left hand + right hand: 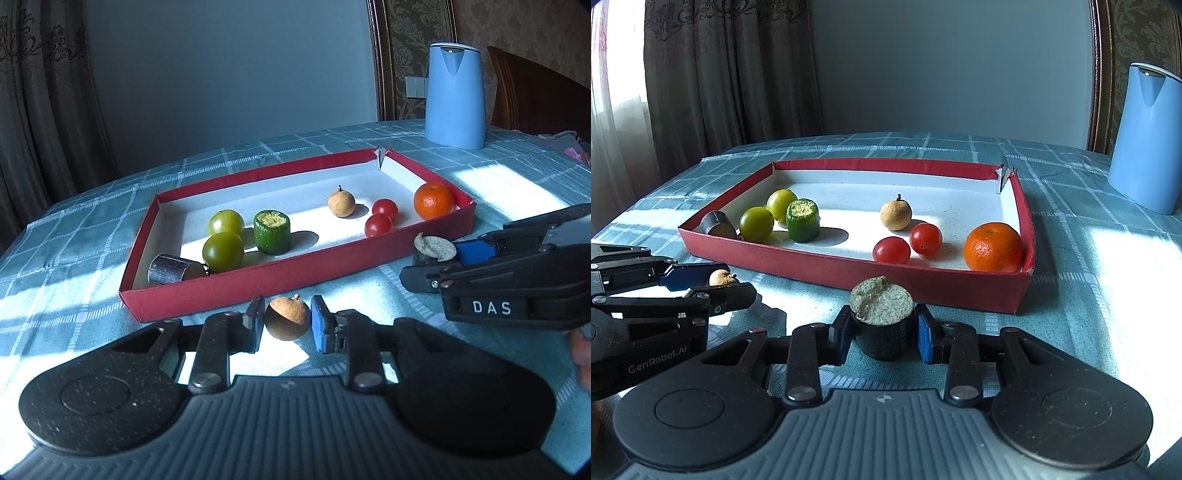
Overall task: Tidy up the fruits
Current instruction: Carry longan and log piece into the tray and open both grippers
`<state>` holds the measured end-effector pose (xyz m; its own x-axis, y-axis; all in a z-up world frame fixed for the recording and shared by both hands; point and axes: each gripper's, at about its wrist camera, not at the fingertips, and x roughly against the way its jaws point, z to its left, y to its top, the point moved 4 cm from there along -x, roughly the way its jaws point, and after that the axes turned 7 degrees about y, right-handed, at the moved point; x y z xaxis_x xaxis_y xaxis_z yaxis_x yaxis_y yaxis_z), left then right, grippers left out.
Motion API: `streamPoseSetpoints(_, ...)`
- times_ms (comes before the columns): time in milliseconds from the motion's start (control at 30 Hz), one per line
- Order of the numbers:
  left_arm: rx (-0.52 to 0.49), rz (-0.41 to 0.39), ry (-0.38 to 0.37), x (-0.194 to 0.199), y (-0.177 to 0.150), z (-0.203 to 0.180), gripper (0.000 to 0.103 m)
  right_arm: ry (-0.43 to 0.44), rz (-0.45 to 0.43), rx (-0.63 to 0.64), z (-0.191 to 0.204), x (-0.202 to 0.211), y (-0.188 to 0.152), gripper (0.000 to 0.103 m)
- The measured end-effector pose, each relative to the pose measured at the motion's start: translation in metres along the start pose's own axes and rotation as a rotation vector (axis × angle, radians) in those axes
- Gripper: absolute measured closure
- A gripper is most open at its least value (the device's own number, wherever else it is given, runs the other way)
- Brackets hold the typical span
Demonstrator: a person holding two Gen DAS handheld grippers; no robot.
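My left gripper is shut on a small brown longan that rests on the cloth just before the red tray. In the right wrist view my right gripper is shut on an upright dark eggplant piece with a pale cut top, close to the tray's near wall. Inside the tray lie two green tomatoes, a zucchini piece, another eggplant piece, a longan, two red cherry tomatoes and a mandarin.
A blue kettle stands on the checked tablecloth behind the tray's right corner. That far right corner of the tray is torn. Curtains hang at the left beyond the table edge. A dark chair back rises at the far right.
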<state>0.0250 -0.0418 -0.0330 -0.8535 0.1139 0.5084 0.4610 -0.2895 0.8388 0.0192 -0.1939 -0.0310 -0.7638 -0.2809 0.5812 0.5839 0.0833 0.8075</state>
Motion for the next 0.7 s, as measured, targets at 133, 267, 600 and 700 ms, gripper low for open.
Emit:
streamPoseSetpoints(133, 0.008, 0.007, 0.002, 0.000, -0.001, 0.002, 0.078, 0.003, -0.008, -0.006, 0.000, 0.001, 0.000, 0.069)
streamPoseSetpoints(267, 0.006, -0.013, 0.005, 0.004, 0.000, 0.001, 0.078, 0.002, -0.021, -0.013, -0.002, 0.004, 0.000, 0.069)
streamPoseSetpoints(600, 0.058, -0.112, 0.036, 0.020, 0.007, 0.009, 0.078, -0.033, -0.161, 0.023, 0.005, 0.025, 0.005, 0.069)
streamPoseSetpoints(700, 0.059, -0.111, 0.045, 0.020, 0.008, 0.010, 0.078, -0.049, -0.180, 0.035, 0.006, 0.027, 0.006, 0.069)
